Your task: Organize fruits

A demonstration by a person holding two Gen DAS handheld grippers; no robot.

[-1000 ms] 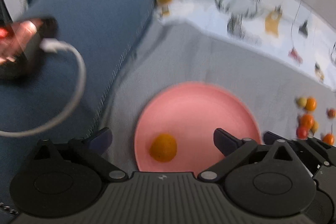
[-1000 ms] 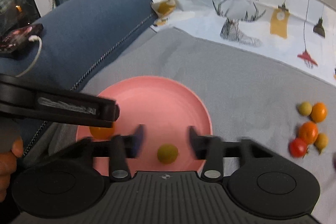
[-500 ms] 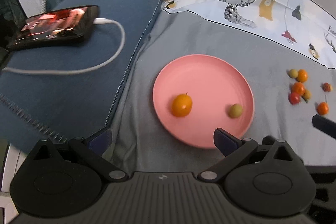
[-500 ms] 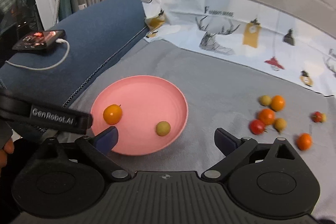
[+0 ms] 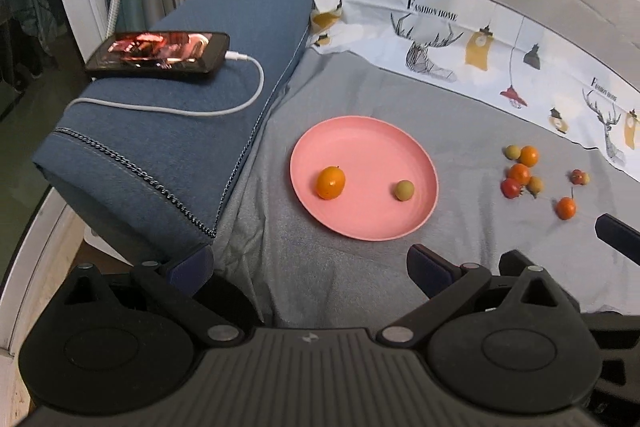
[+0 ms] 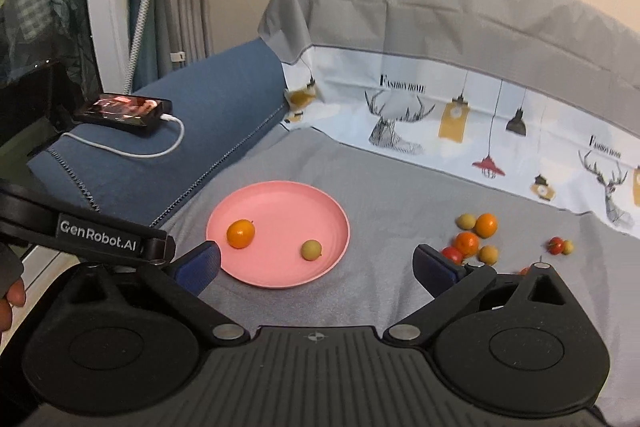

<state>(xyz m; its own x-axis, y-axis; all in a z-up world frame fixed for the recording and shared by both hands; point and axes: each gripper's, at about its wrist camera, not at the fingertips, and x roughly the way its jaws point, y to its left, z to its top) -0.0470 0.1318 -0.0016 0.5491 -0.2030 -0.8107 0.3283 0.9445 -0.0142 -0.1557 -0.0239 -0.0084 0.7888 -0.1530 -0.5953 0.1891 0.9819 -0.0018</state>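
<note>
A pink plate (image 5: 360,147) lies on the grey cloth and holds an orange fruit (image 5: 331,182) and a small yellow-green fruit (image 5: 404,190). To its right, several small orange, red and yellow fruits (image 5: 520,173) lie loose on the cloth. My left gripper (image 5: 310,265) hangs open and empty, back from the plate's near edge. In the right wrist view the same plate (image 6: 280,211) sits ahead of my right gripper (image 6: 317,261). Its jaws are opening wide with nothing between them. The loose fruits (image 6: 468,241) lie just beyond its right finger.
A phone (image 5: 160,55) with a white charging cable rests on a blue cushion (image 5: 200,155) left of the plate. A printed cloth rises behind. One finger of the left gripper (image 6: 100,235) crosses the right wrist view, with a hand (image 6: 10,303) at the left edge.
Both grippers have drawn back and up from the plate. The right jaws have widened, leaving the yellow-green fruit lying on the plate beside the orange one.
</note>
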